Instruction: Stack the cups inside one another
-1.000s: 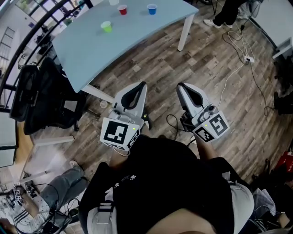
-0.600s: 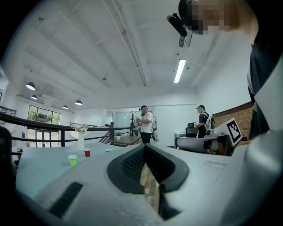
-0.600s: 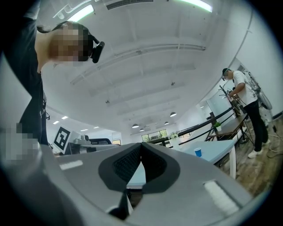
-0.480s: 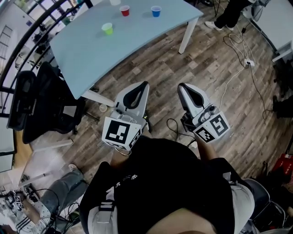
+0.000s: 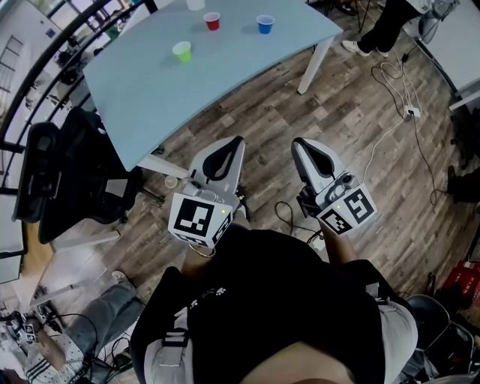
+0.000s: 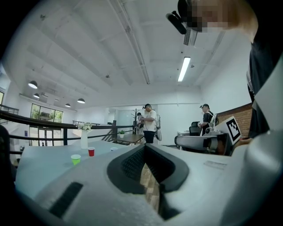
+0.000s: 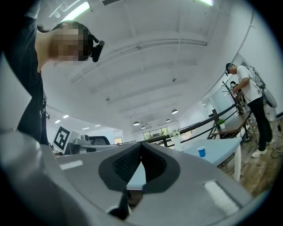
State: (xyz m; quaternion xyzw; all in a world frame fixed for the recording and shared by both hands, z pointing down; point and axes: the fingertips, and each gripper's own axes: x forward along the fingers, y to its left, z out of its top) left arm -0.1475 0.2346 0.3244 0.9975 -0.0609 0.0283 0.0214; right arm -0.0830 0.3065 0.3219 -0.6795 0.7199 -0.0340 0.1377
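Note:
Three small cups stand apart on the far side of the light-blue table [image 5: 150, 82]: a green cup [image 5: 181, 50], a red cup [image 5: 212, 21] and a blue cup [image 5: 265, 24]. My left gripper [image 5: 235, 142] and right gripper [image 5: 298, 144] hang side by side over the wooden floor, well short of the table. Both are shut with nothing in them. The left gripper view looks past its closed tips [image 6: 145, 146] to the green cup [image 6: 76, 159] and red cup [image 6: 91, 152]. In the right gripper view the blue cup [image 7: 201, 151] shows beyond the closed tips [image 7: 141, 145].
A black office chair [image 5: 45, 176] stands left of the table, whose white leg [image 5: 313, 64] is nearest my right side. Cables [image 5: 397, 94] trail across the floor at right. A vase of flowers [image 6: 84, 137] is on the table. People stand beyond it [image 6: 149, 123].
In the head view the table and its cups have slid lower and a little right. Both grippers, still shut, stand nearer the table than before.

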